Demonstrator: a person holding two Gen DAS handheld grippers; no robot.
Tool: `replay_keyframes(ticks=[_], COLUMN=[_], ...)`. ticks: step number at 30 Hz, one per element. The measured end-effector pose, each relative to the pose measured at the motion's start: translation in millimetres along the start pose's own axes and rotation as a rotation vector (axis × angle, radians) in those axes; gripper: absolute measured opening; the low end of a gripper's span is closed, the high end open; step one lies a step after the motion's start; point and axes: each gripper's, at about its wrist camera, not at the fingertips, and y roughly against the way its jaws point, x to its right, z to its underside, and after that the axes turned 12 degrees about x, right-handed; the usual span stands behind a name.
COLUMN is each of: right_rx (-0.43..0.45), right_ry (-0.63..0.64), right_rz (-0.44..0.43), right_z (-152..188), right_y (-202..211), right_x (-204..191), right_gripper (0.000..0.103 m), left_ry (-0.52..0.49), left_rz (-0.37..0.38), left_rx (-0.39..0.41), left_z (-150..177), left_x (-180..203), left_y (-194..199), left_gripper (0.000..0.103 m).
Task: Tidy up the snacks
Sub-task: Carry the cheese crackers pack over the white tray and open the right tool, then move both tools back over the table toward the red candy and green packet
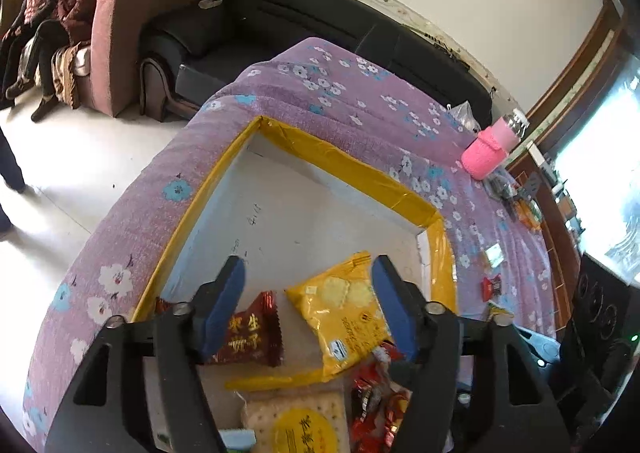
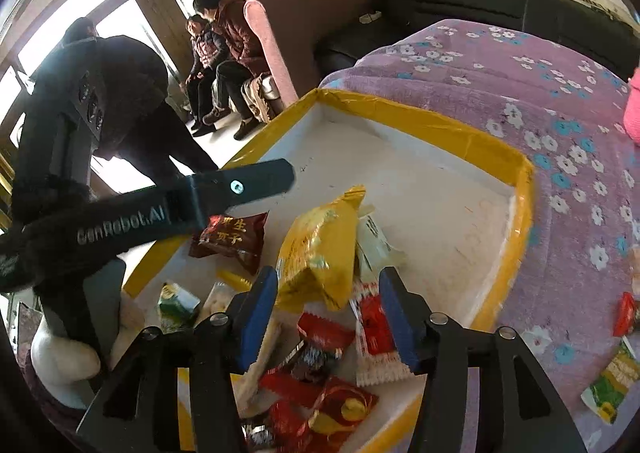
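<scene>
A white foam box with a yellow-taped rim [image 1: 352, 165] [image 2: 440, 121] sits on a purple flowered blanket [image 1: 320, 93]. My left gripper [image 1: 308, 277] hangs open over the box's near end. Below its fingers lie a dark red packet [image 1: 252, 333] and a yellow biscuit packet [image 1: 340, 305]. My right gripper [image 2: 328, 285] is open too. The yellow packet [image 2: 320, 249] stands crumpled between its blue pads, which do not press on it. Red candies [image 2: 324, 333], a red-and-white sachet [image 2: 376, 333] and a green packet [image 2: 178, 301] lie beneath. The left gripper's finger [image 2: 256, 181] reaches in above the dark red packet [image 2: 232, 237].
A cracker pack with a round yellow label [image 1: 296, 421] lies at the box's near edge. Loose on the blanket are a red packet [image 2: 626, 313], a green packet [image 2: 612, 377] and a pink-sleeved bottle [image 1: 486, 151]. Two people sit on a pink sofa [image 1: 116, 33]; a black sofa [image 1: 280, 25] stands behind.
</scene>
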Motion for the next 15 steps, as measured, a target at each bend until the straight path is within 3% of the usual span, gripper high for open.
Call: replay_keyframes(ticks=[3,7,15], right_rx=[0.03,0.078,0.229], right_ry=[-0.017,-0.068,-0.321], right_rz=[-0.003,0.009,0.17], right_z=[4.6,12.2,26.3], right_y=[22.4,56.4,151.5], right_x=[12.0,39.2,167.4], right_gripper=[0.055,0.056,0.062], left_ry=[0.04,0.02,-0.068], left_rz=[0.059,0.097,0.207], left_rx=[0.002,0.001,-0.027], left_z=[0.7,5.3,29.0], left_x=[1.2,18.0,83.1], left_y=[11.8,25.2,33.7], left_gripper=[0.07,0.07,0.074])
